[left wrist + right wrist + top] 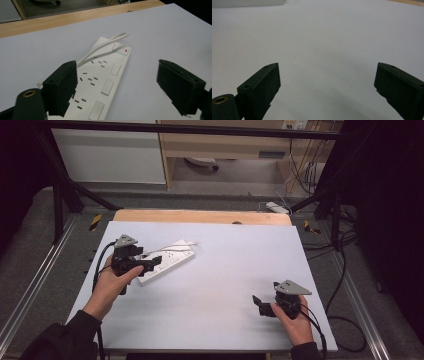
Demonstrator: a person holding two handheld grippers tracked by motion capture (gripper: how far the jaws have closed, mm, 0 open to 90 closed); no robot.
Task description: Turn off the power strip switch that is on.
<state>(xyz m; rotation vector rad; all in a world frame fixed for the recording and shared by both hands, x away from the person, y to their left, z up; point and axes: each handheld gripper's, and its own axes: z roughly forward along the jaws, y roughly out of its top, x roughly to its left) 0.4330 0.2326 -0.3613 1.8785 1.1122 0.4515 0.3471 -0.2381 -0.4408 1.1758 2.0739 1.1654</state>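
A white power strip (167, 261) lies at an angle in the left centre of the high view, on the pale table sheet (225, 285), its white cord (172, 245) folded in a loop across its upper end. The left gripper (150, 261) hangs just over the strip's lower left end, and in the left gripper view its jaws stand wide apart, the left one over the socket face and the right one out over bare sheet, so nothing is clamped yet. In that view the strip (100, 82) runs from the bottom centre up toward the middle, with its row of rocker switches (107, 87) and a small red light (126, 51) at the far end beside the looped cord (105, 47). This looks like the approach stage of taking hold of the strip. The next move likely calls for shifting and lowering the jaws until they straddle the narrow body, then closing. The right gripper (262, 306) waits at the lower right of the high view, well apart from the strip, its jaws spread over blank sheet.
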